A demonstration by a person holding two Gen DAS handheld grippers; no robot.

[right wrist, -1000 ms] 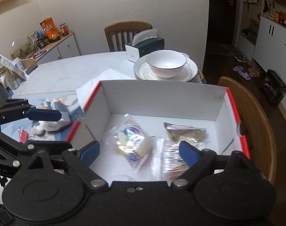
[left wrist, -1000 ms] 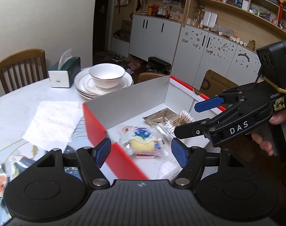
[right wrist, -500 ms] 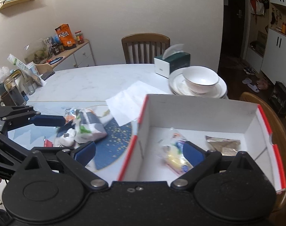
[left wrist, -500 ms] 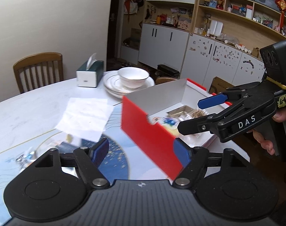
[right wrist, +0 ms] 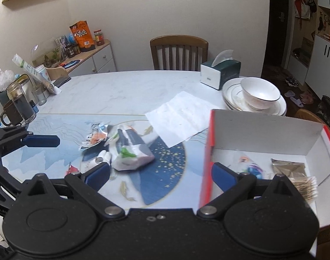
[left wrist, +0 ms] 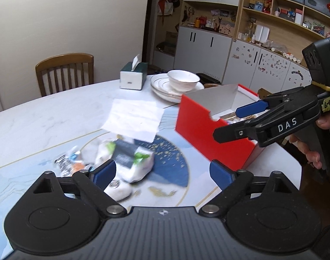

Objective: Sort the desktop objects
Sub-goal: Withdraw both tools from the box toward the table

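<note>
Two hand-held grippers hover over a marble-topped table [right wrist: 121, 91], both empty. The left gripper [left wrist: 162, 172] has its blue pads spreading apart with nothing between them; the right gripper [right wrist: 160, 174] stands wide open, likewise holding nothing.

Below them, on the blue round inlay of the table, lies a small heap of packets — a white pouch with a dark label and green marks [right wrist: 130, 149], a crinkled snack wrapper with orange print [right wrist: 95, 136] just beside it on the left, and a small white round item [right wrist: 103, 158] touching the pouch's near edge.

To the right sits a red-walled cardboard box [right wrist: 208, 143] with a white inside. In it lie a colourful sweet packet [right wrist: 252, 169], a brown sachet [right wrist: 288, 168] and a bag of cotton swabs [right wrist: 306, 187], partly hidden by the gripper's arm.

Behind the heap lies a white paper napkin [right wrist: 178, 117]; farther back are a stack of plates with a bowl [right wrist: 258, 95] and a green tissue box [right wrist: 219, 73].
</note>
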